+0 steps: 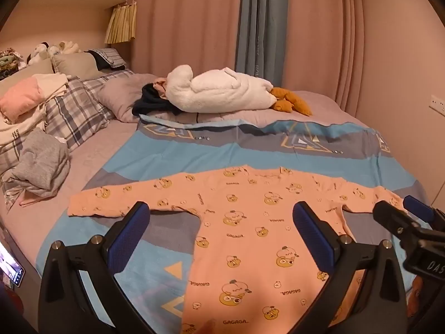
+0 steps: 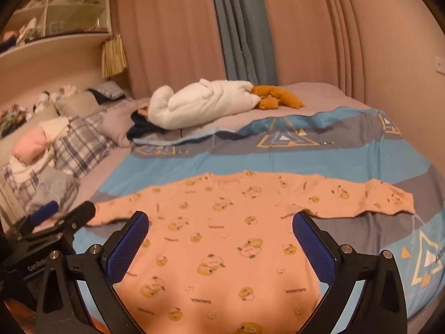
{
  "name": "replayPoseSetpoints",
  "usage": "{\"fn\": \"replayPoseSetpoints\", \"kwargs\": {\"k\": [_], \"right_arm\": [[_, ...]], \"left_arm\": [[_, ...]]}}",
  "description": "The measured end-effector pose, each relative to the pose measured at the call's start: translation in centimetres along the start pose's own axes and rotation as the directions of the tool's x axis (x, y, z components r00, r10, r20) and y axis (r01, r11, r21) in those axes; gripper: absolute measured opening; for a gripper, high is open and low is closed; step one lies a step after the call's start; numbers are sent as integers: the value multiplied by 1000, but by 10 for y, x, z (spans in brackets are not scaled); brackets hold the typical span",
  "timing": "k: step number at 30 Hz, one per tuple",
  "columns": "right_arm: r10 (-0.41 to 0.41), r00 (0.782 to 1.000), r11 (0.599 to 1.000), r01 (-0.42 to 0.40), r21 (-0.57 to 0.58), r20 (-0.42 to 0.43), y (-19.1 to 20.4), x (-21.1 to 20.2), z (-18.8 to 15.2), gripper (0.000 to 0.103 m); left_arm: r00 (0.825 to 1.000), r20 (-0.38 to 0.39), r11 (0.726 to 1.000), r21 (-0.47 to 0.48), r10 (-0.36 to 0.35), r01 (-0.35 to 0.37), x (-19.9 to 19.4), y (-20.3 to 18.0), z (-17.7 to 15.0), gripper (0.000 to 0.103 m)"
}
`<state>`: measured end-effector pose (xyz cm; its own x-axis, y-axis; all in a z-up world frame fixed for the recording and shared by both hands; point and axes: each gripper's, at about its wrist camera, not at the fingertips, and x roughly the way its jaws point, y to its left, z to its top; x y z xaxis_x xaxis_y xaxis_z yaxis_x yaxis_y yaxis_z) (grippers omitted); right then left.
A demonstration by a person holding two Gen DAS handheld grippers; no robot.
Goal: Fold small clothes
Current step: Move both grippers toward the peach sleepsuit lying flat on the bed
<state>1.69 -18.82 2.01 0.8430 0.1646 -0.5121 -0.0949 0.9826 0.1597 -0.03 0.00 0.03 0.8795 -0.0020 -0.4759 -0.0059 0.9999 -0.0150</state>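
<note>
A small peach long-sleeved top (image 1: 244, 231) (image 2: 222, 239) printed with yellow cartoon ducks lies flat on the blue and grey bedspread (image 1: 155, 164) (image 2: 194, 161), both sleeves spread out sideways. My left gripper (image 1: 221, 208) hovers open above its left half, near the left armpit, with nothing between the blue pads. Over the middle of the top, my right gripper (image 2: 221, 218) is open too and holds nothing. The right gripper's fingers (image 1: 389, 211) show at the right edge of the left wrist view; the left gripper's fingers (image 2: 80, 211) show at the left edge of the right wrist view.
A white plush goose (image 1: 219, 91) (image 2: 200, 103) with orange feet lies across the far side of the bed beside dark clothes (image 1: 150, 100). Plaid pillows (image 1: 75, 111) and piled clothes (image 1: 41, 167) fill the left side. Curtains (image 1: 250, 22) hang behind. A phone (image 1: 11, 270) glows at lower left.
</note>
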Motion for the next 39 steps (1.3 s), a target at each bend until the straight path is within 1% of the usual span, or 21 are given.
{"fn": "replayPoseSetpoints", "kwargs": {"k": [3, 4, 5, 6, 8, 9, 11, 13, 15, 19, 24, 28, 39], "right_arm": [[3, 1000, 999, -3, 39, 7, -8, -1, 3, 102], [15, 1000, 999, -15, 32, 20, -12, -10, -2, 102], [22, 1000, 999, -23, 47, 19, -18, -13, -2, 102], [28, 1000, 998, -29, 56, 11, -26, -14, -3, 102], [13, 1000, 998, -12, 57, -21, -31, -8, -2, 102], [3, 1000, 999, -2, 40, -17, -27, -10, -6, 102], [-31, 998, 1000, 31, 0, -50, -14, 10, -13, 102], [-49, 997, 999, 49, -3, -57, -8, 19, -15, 102], [-52, 997, 999, 53, 0, -61, -11, 21, -17, 102], [-50, 997, 999, 51, 6, -56, -12, 22, -17, 102], [-45, 997, 999, 46, 14, -65, -13, 24, -19, 102], [-42, 996, 999, 43, 17, -84, -13, 27, -19, 102], [-30, 995, 999, 32, 20, -92, -15, 29, -20, 102]], "left_arm": [[1000, 0, 1000, -21, 0, 0, -2, -1, 1, 103], [1000, -3, 1000, -27, 1, -1, -2, -3, 1, 103], [1000, -14, 1000, -28, -11, 11, 2, -9, -9, 103], [999, -36, 999, -40, -30, 29, 13, -6, -15, 103], [997, -56, 997, -61, -49, 46, 17, -5, -18, 103], [997, -56, 995, -78, -58, 54, 17, -1, -18, 103], [996, -67, 995, -86, -51, 45, 20, 0, -16, 103], [997, -72, 996, -85, -36, 30, 22, -1, -17, 103], [996, -80, 996, -90, -28, 21, 25, -1, -18, 103], [993, -101, 994, -100, -53, 43, 28, 2, -19, 103], [994, -98, 995, -83, -58, 49, 28, -1, -19, 103], [992, -103, 994, -89, -74, 65, 29, -2, -18, 103], [992, -122, 998, -65, -27, 19, 35, -6, -22, 103]]}}
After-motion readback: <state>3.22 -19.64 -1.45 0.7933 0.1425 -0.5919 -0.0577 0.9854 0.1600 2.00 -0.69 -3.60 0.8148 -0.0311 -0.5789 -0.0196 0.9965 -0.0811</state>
